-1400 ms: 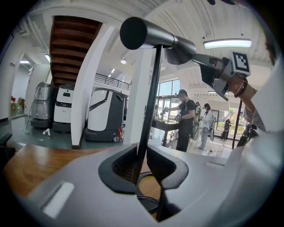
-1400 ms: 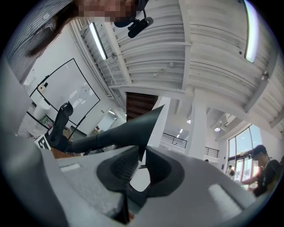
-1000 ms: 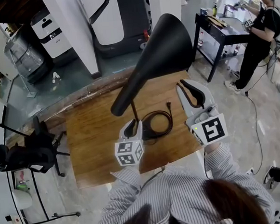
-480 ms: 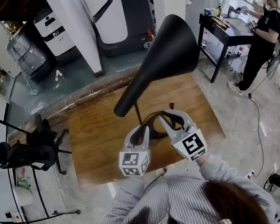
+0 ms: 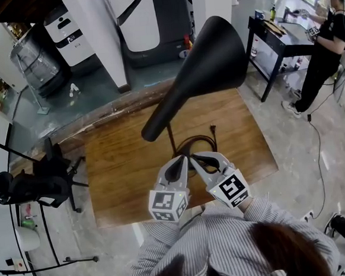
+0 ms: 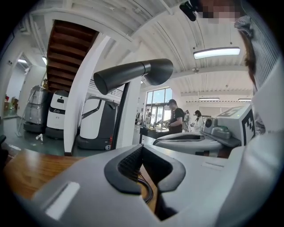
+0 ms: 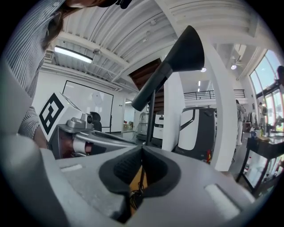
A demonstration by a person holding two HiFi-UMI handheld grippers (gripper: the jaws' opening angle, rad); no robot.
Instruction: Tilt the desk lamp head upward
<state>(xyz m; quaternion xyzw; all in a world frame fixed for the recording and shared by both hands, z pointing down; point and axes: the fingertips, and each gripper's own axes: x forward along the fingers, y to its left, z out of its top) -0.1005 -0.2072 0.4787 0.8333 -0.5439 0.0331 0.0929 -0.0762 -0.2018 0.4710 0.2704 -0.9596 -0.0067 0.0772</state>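
Observation:
The black desk lamp stands on the wooden table (image 5: 115, 168). Its cone-shaped head (image 5: 205, 66) is tilted, wide mouth up and to the right, on a thin stem (image 5: 170, 137). The lamp's cord (image 5: 199, 143) lies coiled by the base. My left gripper (image 5: 183, 159) and right gripper (image 5: 193, 158) sit side by side near the table's front edge, below the head and apart from it. Both are shut with nothing between the tips. The left gripper view shows the head (image 6: 133, 75) above my left gripper (image 6: 143, 146). In the right gripper view the head (image 7: 171, 66) rises over my right gripper (image 7: 142, 148).
A black office chair (image 5: 28, 187) stands left of the table. Behind the table are a white pillar (image 5: 89, 28) and white machines (image 5: 145, 17). At the far right a person (image 5: 325, 39) works at a black side table (image 5: 271, 34).
My right gripper has come down and left from beside the lamp head to sit next to the left gripper, and its jaws have closed. The left gripper's jaws have also closed.

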